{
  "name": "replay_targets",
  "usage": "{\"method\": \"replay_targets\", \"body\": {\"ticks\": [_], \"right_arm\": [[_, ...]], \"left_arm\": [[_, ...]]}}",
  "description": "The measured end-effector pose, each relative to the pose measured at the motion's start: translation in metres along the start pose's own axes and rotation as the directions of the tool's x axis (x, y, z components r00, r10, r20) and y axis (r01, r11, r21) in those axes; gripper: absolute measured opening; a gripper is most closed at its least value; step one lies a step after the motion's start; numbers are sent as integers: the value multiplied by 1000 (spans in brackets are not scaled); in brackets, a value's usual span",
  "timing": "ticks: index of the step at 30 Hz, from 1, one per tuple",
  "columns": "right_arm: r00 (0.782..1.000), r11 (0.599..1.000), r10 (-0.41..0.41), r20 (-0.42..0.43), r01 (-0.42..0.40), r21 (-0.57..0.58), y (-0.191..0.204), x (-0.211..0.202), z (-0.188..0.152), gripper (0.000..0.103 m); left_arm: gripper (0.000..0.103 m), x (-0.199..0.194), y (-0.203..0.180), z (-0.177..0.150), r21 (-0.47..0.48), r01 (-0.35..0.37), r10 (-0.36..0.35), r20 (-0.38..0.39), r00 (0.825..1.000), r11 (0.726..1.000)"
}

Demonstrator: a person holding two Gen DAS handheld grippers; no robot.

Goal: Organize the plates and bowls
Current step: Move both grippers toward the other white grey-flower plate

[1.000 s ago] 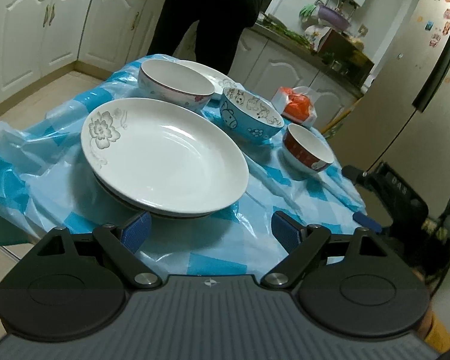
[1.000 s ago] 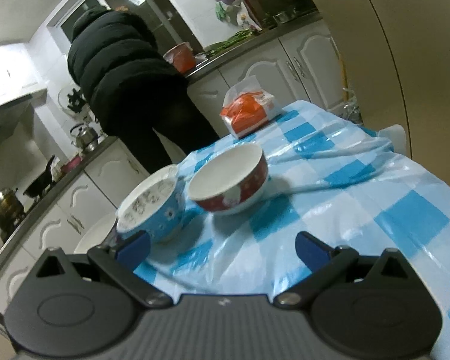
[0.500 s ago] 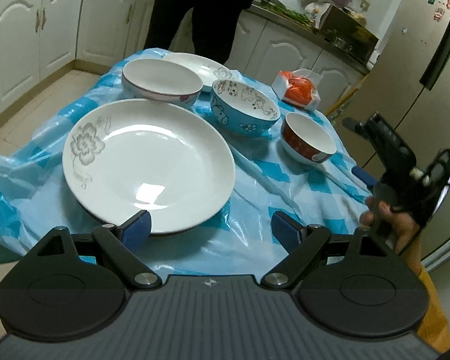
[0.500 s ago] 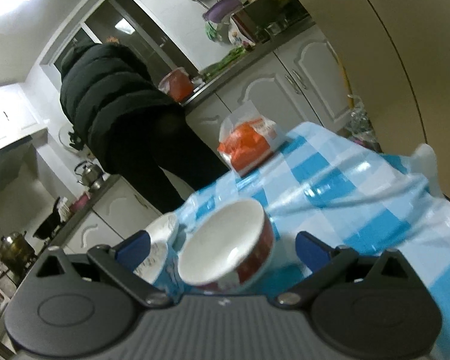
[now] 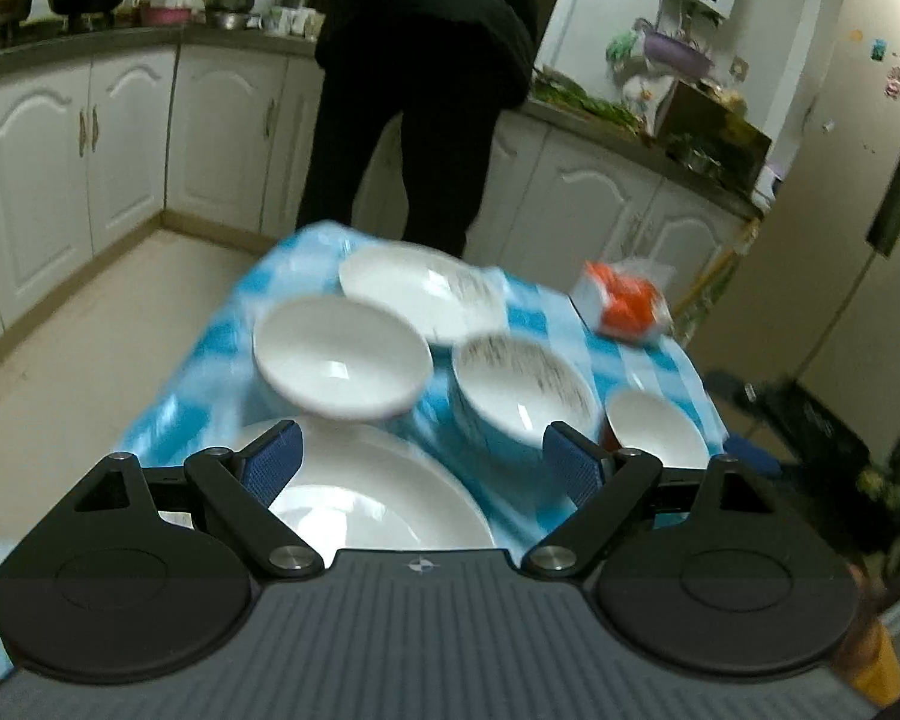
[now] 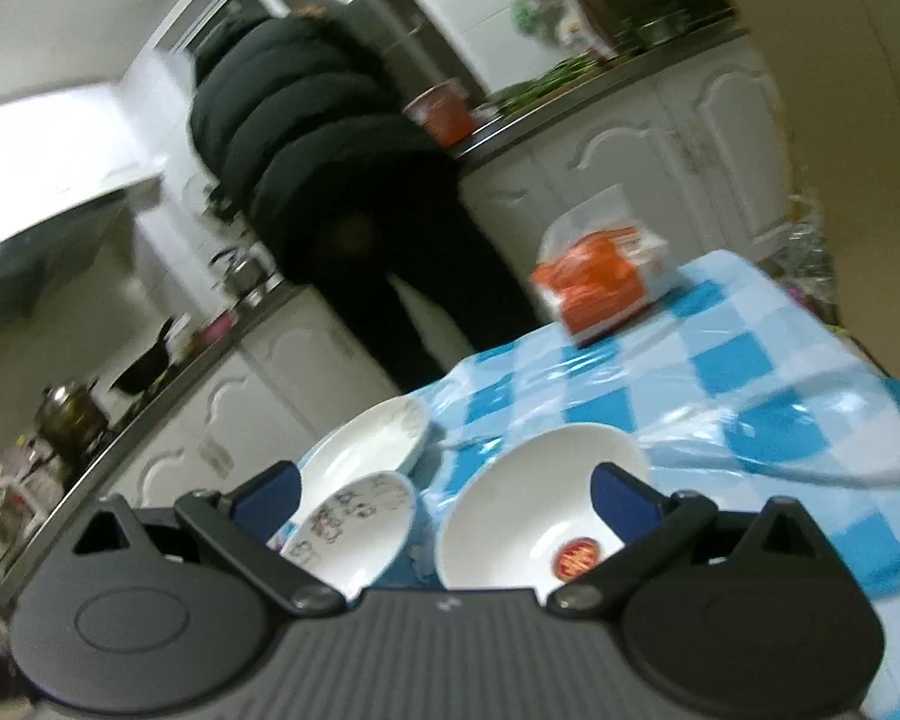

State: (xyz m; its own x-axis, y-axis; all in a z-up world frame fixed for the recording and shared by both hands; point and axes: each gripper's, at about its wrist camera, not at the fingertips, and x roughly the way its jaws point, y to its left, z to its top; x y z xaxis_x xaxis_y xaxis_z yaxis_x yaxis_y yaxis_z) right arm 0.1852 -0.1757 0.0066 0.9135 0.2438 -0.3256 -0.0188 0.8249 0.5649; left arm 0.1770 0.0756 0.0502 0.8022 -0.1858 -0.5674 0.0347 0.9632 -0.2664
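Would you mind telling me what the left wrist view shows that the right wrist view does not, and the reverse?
Only the left wrist view shows the big plate nearest the camera and the plain white bowl. Only the right wrist view shows the red mark at the bottom of the small bowl. Both show the patterned bowl, the far plate, the orange packet and the checked cloth.

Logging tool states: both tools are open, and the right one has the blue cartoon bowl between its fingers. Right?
Not quite. In the right wrist view, the open right tool frames the red bowl; the blue cartoon bowl sits beside it. The left tool is open too.
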Motion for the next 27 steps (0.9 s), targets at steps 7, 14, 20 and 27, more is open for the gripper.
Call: {"method": "replay_targets", "body": {"ticks": [7,14,20,27], "right_arm": [[993,994,60,-103,-69,-85,19,61,28,96],[967,992,101,-232,-114,-44,23,141,55,92],[923,993,110,-368,-113,13,18,206,63,83],[900,995,101,-425,-96,34,11,248,70,67]], "left_arm": [[103,64,8,55,18,-9,9,2,1000,1000],[103,144,27,98,-2,-10,9,-86,996,1000],[103,206,46,121,-41,-4,-3,-161,987,999],[89,258,57,131,-51,4,-19,-297,955,999]]}}
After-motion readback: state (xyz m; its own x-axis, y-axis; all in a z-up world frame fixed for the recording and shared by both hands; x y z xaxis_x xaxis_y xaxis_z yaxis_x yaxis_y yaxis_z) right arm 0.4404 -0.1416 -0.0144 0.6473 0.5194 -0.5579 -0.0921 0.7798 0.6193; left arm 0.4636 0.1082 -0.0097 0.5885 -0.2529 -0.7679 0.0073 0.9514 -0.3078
